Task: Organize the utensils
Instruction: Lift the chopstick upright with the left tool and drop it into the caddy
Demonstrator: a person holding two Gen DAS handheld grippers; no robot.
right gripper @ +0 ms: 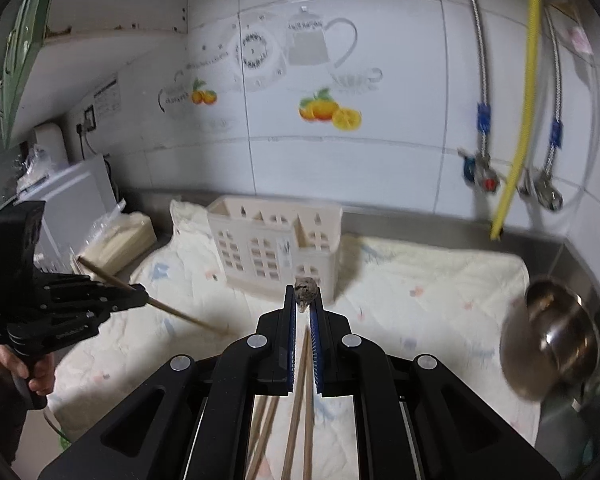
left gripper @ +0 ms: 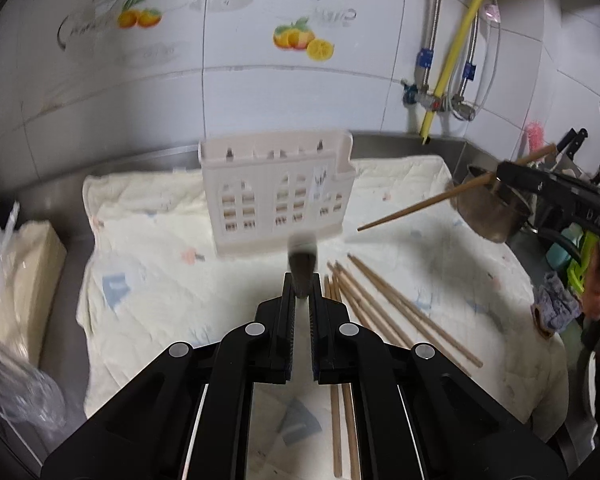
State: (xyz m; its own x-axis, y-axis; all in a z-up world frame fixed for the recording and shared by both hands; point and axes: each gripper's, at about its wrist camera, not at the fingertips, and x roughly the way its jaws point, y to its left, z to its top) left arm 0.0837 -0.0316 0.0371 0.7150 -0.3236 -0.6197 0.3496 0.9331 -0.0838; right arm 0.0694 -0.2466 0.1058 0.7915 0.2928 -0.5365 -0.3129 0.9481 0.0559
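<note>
A cream utensil holder (left gripper: 278, 194) shaped like a building stands upright at the back of the cloth; it also shows in the right wrist view (right gripper: 276, 250). My left gripper (left gripper: 302, 282) is shut on a chopstick seen end-on, its blurred end (left gripper: 303, 256) pointing at the holder. In the right wrist view that gripper (right gripper: 140, 294) holds the chopstick (right gripper: 180, 314) left of the holder. My right gripper (right gripper: 303, 300) is shut on a chopstick (right gripper: 305, 298) seen end-on. In the left wrist view it (left gripper: 500, 174) holds that chopstick (left gripper: 420, 206) tilted, right of the holder. Several chopsticks (left gripper: 384, 304) lie on the cloth.
A cream quilted cloth (left gripper: 148, 280) covers the steel counter. A steel pot (right gripper: 552, 342) stands at the right edge. A bagged bundle (left gripper: 16, 292) lies at the left. Hoses and valves (right gripper: 512, 160) hang on the tiled wall. Knives (left gripper: 572, 144) stand at the far right.
</note>
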